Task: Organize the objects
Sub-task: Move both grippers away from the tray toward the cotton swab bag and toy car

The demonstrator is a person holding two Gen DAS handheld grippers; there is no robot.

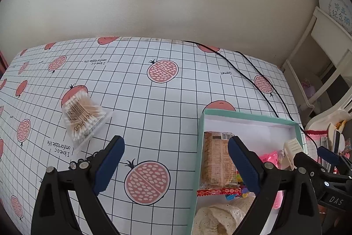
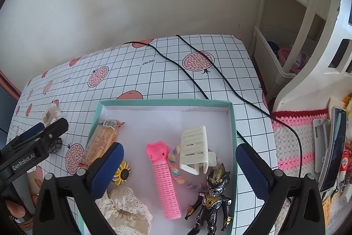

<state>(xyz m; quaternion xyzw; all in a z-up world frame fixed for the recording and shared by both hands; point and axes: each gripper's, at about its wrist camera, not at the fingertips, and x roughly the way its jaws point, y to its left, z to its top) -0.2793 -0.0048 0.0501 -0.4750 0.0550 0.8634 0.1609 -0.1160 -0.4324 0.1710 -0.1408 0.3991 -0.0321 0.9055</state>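
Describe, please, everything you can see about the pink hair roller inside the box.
The pink hair roller looks like plastic: a long ribbed mesh cylinder with a smooth, solid clip cap at its far end. It lies flat on the white floor of the teal box, near the middle, pointing roughly away from the camera. A pastel braided cord lies along its right side. No hand-held gripper touches it.

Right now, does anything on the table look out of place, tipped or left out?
Yes. The cotton swab pack lies tipped on its side on the tablecloth, apart from the teal box where the other items sit. A small toy car also sits outside it. Nothing looks spilled or damaged.
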